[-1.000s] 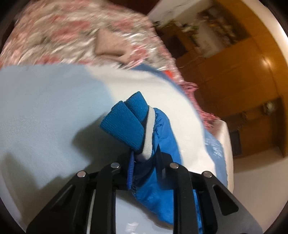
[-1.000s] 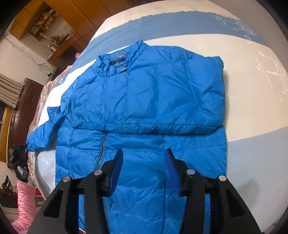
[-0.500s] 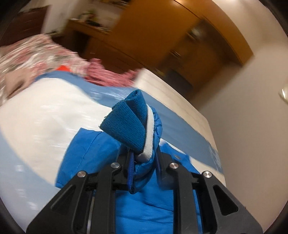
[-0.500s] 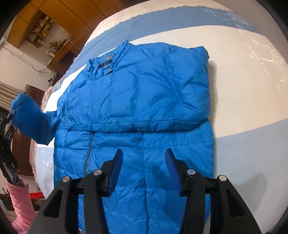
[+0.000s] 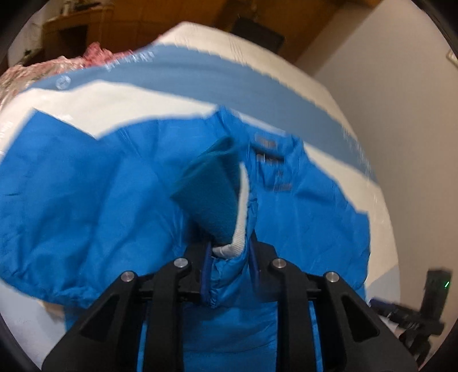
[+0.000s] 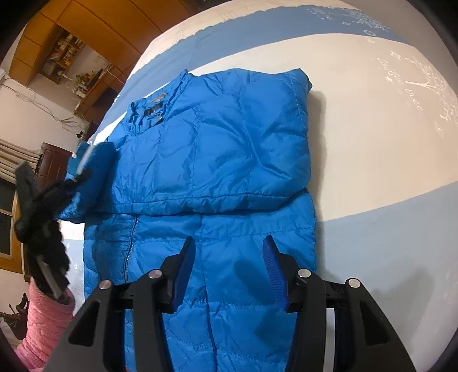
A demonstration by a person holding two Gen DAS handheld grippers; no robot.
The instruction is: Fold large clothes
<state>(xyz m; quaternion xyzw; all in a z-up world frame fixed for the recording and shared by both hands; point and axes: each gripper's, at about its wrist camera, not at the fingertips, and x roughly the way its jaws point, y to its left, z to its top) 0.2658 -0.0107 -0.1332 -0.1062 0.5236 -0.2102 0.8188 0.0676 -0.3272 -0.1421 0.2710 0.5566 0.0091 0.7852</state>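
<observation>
A bright blue puffer jacket (image 6: 217, 148) lies front-up on the bed, its right sleeve folded flat across the chest. My left gripper (image 5: 229, 254) is shut on the cuff of the other sleeve (image 5: 220, 200), a blue knit cuff with a white band, and holds it raised above the jacket's chest near the collar (image 5: 269, 154). In the right wrist view the left gripper (image 6: 77, 177) shows at the jacket's left side with the sleeve (image 6: 91, 171). My right gripper (image 6: 229, 263) is open and empty, hovering over the jacket's lower part beside the zipper (image 6: 130, 243).
The bed sheet (image 6: 372, 120) is white with pale blue bands. A floral quilt (image 5: 43, 74) lies at the far end of the bed. Wooden wardrobes (image 6: 86, 23) and a shelf stand beyond. The person's pink sleeve (image 6: 43, 320) is at the left edge.
My left gripper has swung the sleeve cuff from out over the bare sheet inward, over the jacket's chest. My right gripper has stayed open over the lower jacket, shifting slightly.
</observation>
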